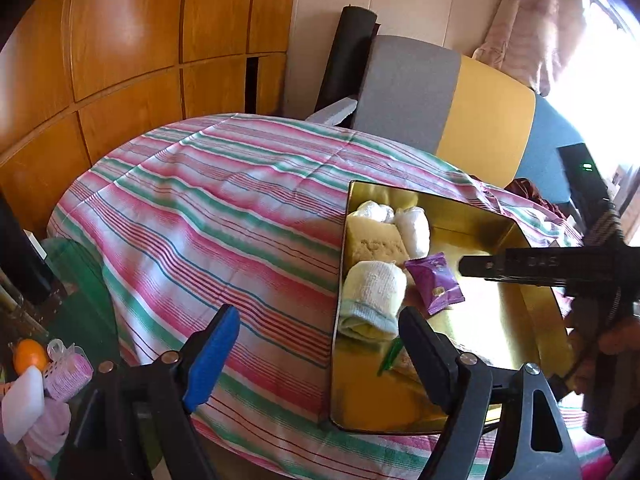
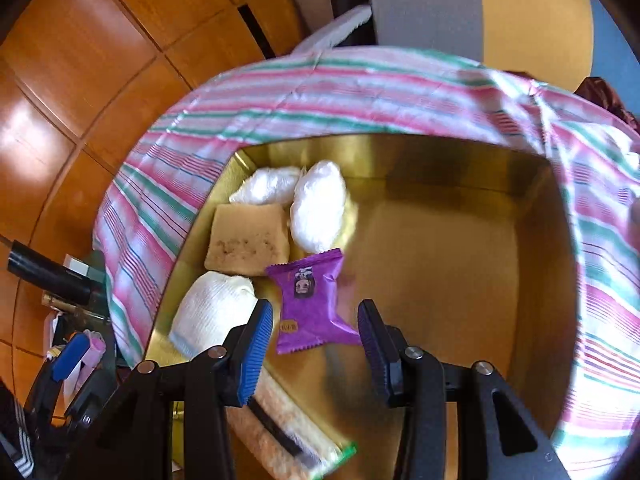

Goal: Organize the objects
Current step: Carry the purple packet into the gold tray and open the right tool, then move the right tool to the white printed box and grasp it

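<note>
A gold tin (image 1: 472, 216) sits on the striped cloth. In it lie a purple snack packet (image 1: 435, 282), a rolled pale-yellow cloth (image 1: 372, 292), a tan sponge-like block (image 1: 374, 246), two white bundles (image 1: 414, 228) and a green-tipped wrapped bar (image 2: 288, 436). My right gripper (image 2: 316, 336) hangs over the tin (image 2: 440, 184), open, its pads either side of the purple packet (image 2: 310, 300), which lies flat on the tin floor. My left gripper (image 1: 318, 316) stands open above the tin's left rim with nothing held.
The pink, green and white striped cloth (image 1: 220, 208) covers the table. A grey and yellow chair (image 1: 404, 88) stands behind it, wooden cabinets (image 1: 120, 40) to the left. Low at the left are an orange (image 1: 29, 354), pink items (image 1: 66, 368) and a white block (image 1: 22, 400).
</note>
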Action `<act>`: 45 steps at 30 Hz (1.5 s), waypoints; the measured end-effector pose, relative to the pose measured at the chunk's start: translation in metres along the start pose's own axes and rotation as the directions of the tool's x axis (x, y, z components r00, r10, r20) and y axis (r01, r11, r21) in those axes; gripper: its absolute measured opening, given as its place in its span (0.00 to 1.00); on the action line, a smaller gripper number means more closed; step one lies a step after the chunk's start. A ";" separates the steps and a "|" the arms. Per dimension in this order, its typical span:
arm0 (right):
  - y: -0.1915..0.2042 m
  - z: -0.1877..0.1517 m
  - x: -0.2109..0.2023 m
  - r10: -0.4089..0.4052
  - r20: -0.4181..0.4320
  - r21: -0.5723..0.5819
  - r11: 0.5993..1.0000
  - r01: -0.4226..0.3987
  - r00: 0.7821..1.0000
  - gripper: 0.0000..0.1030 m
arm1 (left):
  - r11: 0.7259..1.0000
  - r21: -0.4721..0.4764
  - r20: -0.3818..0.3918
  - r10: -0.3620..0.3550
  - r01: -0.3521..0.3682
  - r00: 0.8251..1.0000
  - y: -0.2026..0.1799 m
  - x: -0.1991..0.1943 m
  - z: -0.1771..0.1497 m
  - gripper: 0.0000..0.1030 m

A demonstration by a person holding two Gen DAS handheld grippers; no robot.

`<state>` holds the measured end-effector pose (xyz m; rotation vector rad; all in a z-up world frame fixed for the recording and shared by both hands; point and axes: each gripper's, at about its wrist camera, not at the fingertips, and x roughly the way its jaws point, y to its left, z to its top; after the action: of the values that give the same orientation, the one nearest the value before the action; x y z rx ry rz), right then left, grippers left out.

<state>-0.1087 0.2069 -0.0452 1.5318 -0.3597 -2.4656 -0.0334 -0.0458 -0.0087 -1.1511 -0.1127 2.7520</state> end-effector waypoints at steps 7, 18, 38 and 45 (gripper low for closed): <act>-0.013 -0.018 -0.036 -0.028 0.057 -0.016 0.999 0.029 0.998 0.43 | 0.999 0.048 0.020 -0.012 0.011 1.000 -0.016 -0.009 0.003 0.81; -0.085 -0.052 -0.093 -0.103 0.123 0.085 0.992 0.093 0.987 0.43 | 0.989 0.139 0.028 -0.050 0.046 0.998 -0.054 -0.017 0.007 0.81; -0.359 -0.098 -0.220 -0.504 0.070 0.427 0.795 0.431 0.861 0.63 | 0.929 0.322 -0.047 -0.175 0.181 0.983 -0.155 -0.002 0.008 0.84; -0.397 -0.073 -0.208 -0.540 -0.026 0.255 0.810 0.528 0.841 0.73 | 0.903 0.356 -0.086 -0.226 0.242 0.970 -0.190 0.004 0.011 0.84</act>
<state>0.0257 0.6408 -0.0264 1.8956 -0.2871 -2.9851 -0.0222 0.1419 0.0209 -1.0176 0.2410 2.4010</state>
